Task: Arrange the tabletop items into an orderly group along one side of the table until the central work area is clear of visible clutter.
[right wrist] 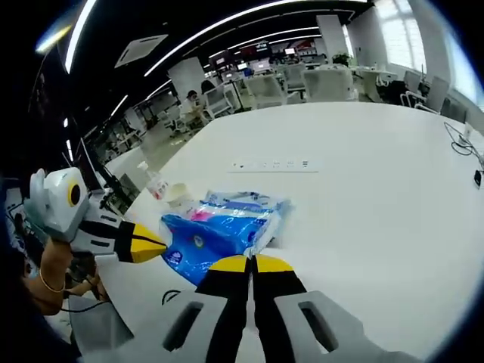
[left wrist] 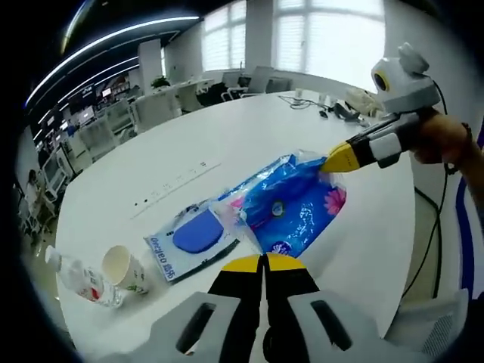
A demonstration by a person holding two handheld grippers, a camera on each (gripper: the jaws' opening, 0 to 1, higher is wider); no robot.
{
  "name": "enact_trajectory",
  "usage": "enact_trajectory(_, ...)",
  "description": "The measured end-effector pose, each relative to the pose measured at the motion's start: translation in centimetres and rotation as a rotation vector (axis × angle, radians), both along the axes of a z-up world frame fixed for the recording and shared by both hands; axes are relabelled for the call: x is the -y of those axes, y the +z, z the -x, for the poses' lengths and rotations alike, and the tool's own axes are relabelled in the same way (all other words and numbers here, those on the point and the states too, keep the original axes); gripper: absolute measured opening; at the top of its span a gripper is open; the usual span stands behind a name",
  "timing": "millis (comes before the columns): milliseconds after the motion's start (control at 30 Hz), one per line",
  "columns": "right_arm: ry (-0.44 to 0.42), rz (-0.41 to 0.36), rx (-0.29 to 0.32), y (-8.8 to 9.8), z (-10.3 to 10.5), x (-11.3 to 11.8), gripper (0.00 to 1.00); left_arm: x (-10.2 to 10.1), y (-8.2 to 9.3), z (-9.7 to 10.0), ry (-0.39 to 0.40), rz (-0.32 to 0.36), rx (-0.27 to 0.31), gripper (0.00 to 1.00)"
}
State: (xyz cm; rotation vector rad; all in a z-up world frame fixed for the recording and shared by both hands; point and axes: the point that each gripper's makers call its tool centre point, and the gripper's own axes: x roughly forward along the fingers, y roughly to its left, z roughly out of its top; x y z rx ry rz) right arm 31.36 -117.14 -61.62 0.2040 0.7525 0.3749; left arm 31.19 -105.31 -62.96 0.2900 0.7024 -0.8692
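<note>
Blue tissue pack (left wrist: 291, 208) lies on the white table (left wrist: 227, 136), w/ both grippers at opposite ends of it. In left gripper view, left gripper (left wrist: 265, 261) has its yellow-tipped jaws pressed together w/ no gap; pack's near edge is just beyond the tips, can't tell if touching. Right gripper (left wrist: 336, 160) comes in from the right, its yellow tips together at the pack's far upper corner, looks like contact w/ the wrapper, can't tell if it's pinching it. A hand (left wrist: 442, 140) holds that gripper. Beside the pack, nearer the table edge: flat blue-white packet (left wrist: 193, 240), then a paper cup (left wrist: 125, 268) lying on its side, then a plastic bottle (left wrist: 79, 280) also lying down. In right gripper view, right gripper (right wrist: 249, 262) jaws are together, pack (right wrist: 219, 231) directly ahead of the tips; left gripper (right wrist: 151, 246) points at the pack's left end.
</note>
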Motion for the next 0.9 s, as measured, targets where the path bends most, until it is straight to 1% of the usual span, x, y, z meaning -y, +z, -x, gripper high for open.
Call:
enact_trajectory(167, -0.007, 0.024, -0.014, -0.9, -0.9, 1.7, 0.00, 1.5, -0.8, -1.1, 0.003, 0.008, -0.012, 0.00)
enact_trajectory(333, -0.025, 0.058, -0.025, -1.8, -1.7, 3.7, 0.00, 3.4, -1.7, -1.8, -0.005, 0.016, -0.026, 0.00)
enact_trajectory(500, -0.043, 0.077, -0.037, -2.7, -2.6, 5.5, 0.00, 5.2, -2.9, -2.7, 0.000, 0.025, -0.040, 0.00)
enact_trajectory(567, -0.052, 0.085, -0.039, -3.1, -2.9, 6.1, 0.00, 5.7, -3.3, -3.3, 0.020, 0.040, -0.040, 0.00)
enact_trajectory(633, -0.061, 0.087, -0.042, -3.5, -3.2, 6.7, 0.00, 6.2, -3.7, -3.7, 0.047, 0.060, -0.056, 0.00)
enact_trajectory(800, -0.084, 0.089, -0.046, -4.5, -4.1, 8.1, 0.00, 7.4, -4.8, -4.6, 0.068, 0.086, -0.070, 0.00)
enact_trajectory(900, -0.091, 0.100, -0.048, -5.0, -4.6, 8.6, 0.00, 8.1, -5.4, -5.3, 0.100, 0.115, -0.082, 0.00)
